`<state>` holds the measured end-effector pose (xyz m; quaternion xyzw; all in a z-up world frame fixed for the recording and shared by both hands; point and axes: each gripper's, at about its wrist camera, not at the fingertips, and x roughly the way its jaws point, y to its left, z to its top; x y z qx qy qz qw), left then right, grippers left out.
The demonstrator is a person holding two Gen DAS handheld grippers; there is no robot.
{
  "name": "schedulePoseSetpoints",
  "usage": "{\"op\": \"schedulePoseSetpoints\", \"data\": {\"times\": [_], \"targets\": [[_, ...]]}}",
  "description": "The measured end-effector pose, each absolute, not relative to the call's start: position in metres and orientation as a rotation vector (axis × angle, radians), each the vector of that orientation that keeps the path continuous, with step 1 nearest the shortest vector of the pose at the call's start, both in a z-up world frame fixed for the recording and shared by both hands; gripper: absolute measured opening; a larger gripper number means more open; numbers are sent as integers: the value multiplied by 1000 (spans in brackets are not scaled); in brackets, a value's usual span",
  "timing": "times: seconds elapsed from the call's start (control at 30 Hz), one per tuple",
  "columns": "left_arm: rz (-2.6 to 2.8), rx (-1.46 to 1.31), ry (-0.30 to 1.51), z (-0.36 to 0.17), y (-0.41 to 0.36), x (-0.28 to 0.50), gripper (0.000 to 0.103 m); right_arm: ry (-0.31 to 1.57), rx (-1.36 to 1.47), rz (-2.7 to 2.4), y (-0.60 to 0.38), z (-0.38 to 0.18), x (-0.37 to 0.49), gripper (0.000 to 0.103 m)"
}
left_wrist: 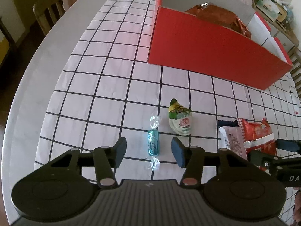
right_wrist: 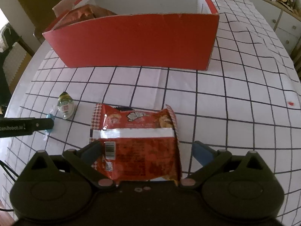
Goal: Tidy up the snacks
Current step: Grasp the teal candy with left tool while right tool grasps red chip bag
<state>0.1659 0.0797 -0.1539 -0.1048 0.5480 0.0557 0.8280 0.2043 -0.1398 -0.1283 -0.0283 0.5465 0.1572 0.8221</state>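
Note:
A blue wrapped candy (left_wrist: 153, 141) lies on the checked tablecloth between the open fingers of my left gripper (left_wrist: 149, 149). A green and white jelly cup (left_wrist: 180, 119) lies just beyond it; it also shows in the right wrist view (right_wrist: 65, 106). My right gripper (right_wrist: 147, 151) is open around a red snack packet (right_wrist: 137, 143) lying on the cloth; its fingers stand beside the packet's edges. The packet also shows in the left wrist view (left_wrist: 257, 134). The red cardboard box (right_wrist: 135, 41) stands further back with an orange-red bag (left_wrist: 218, 16) inside.
A pale packet (left_wrist: 232, 139) lies partly under the red one. The left gripper's arm (right_wrist: 26, 126) crosses the left of the right wrist view. Wooden chairs (left_wrist: 49, 9) stand at the table's far left. A cabinet (right_wrist: 282, 24) stands at right. A small red scrap (right_wrist: 291, 103) lies on the cloth.

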Motion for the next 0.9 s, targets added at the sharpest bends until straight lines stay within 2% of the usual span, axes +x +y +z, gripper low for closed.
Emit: {"op": "schedulePoseSetpoints", "data": {"times": [0.2,0.3,0.4,0.47,0.5,0.57,0.63,0.87,0.9], "targets": [[121,-216,1167,-158,77,169,45,1165,-54,340,-136,-131,206,101],[121,-208,1164,-159,76,170,45,1170,-43,350,-135,-132,207,93],[128,-191,1164,-158,74,169,41,1167,-36,354,-134,-131,205,90],[130,-189,1161,-158,74,169,32,1163,-35,353,-135,-129,205,87],[132,-190,1160,-158,75,168,31,1161,-30,351,-136,-128,204,85],[124,-193,1155,-157,75,166,18,1158,-18,351,-139,-126,203,82],[117,-192,1152,-157,75,164,13,1155,-8,352,-143,-124,202,78],[109,-215,1147,-156,77,161,12,1132,42,353,-155,-112,192,65],[109,-217,1146,-156,78,161,12,1129,49,357,-157,-110,190,60]]}}
